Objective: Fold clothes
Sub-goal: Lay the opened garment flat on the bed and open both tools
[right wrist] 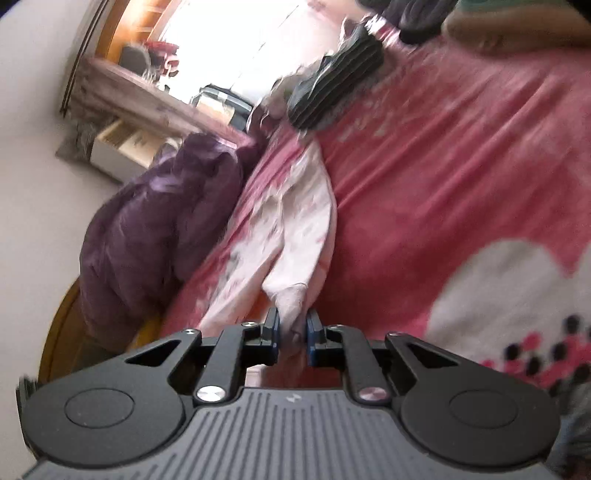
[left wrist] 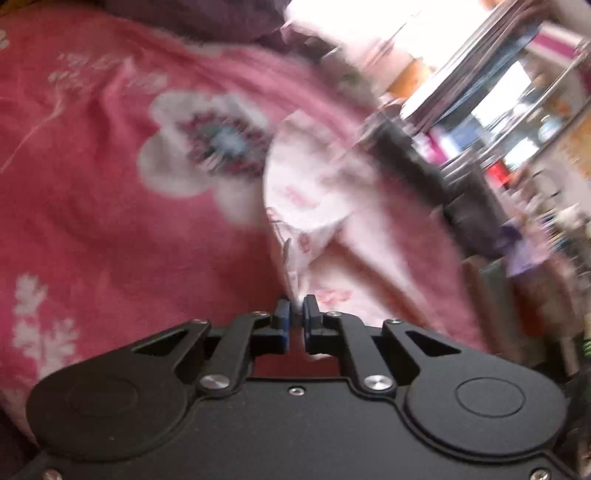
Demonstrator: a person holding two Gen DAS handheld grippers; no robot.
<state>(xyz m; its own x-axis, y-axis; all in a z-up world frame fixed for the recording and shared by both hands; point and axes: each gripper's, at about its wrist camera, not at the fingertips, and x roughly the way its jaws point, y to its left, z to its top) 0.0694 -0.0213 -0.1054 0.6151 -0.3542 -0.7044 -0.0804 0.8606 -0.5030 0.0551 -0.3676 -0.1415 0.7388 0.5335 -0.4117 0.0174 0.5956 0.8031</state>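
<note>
A pale pink printed garment [left wrist: 317,206] lies stretched over a red flowered blanket [left wrist: 92,221]. My left gripper [left wrist: 297,306] is shut on one edge of it, the cloth pinched between the blue pads. In the right wrist view the same garment [right wrist: 291,229] runs away from me along the blanket [right wrist: 443,184]. My right gripper [right wrist: 292,325] is shut on its cuffed end. My other gripper [right wrist: 332,85] shows at the garment's far end. Both views are blurred by motion.
A purple jacket [right wrist: 159,221] hangs at the bed's edge beside a wooden frame [right wrist: 59,332]. Dark clothes [right wrist: 413,18] lie at the far end of the bed. Shelves with clutter [left wrist: 498,110] stand past the bed. A wooden desk [right wrist: 147,96] stands by the bright window.
</note>
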